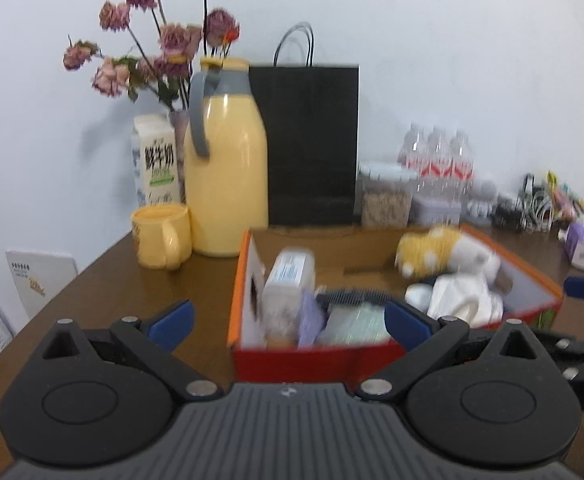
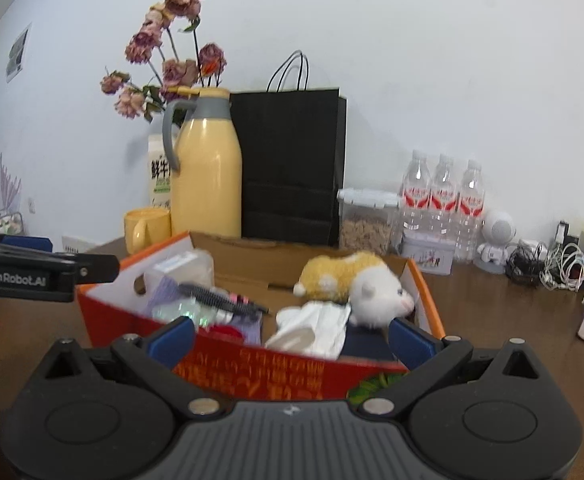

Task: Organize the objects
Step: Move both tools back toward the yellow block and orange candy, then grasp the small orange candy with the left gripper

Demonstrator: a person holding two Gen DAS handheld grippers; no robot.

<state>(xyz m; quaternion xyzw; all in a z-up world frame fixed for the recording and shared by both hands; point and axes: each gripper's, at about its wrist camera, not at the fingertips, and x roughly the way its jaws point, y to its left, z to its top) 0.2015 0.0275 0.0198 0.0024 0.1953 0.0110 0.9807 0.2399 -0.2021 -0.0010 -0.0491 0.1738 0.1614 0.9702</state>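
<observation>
Both grippers hang in front of the box, and both have their jaws spread wide with nothing between them. The left gripper (image 1: 288, 320) faces the near wall of the red and orange box (image 1: 312, 356); the right gripper (image 2: 292, 336) faces the same box (image 2: 276, 368) from a little more to the right.

The box stands on the brown table (image 1: 140, 300) and is open on top. Inside, at the left, there is a white packet (image 1: 290, 284) standing up, a black comb (image 2: 220, 298) lying over some small packets, and a white cloth (image 2: 316, 328) near the front. At the right lies a yellow and white plush toy (image 2: 356, 284), on its side, touching the cloth.

Behind the box, near the wall, stand a yellow mug (image 1: 162, 236), a yellow jug (image 1: 228, 168) with grey handle, a milk carton (image 1: 156, 160), dried flowers (image 1: 160, 44), a black paper bag (image 1: 312, 144) and three water bottles (image 2: 444, 200).
</observation>
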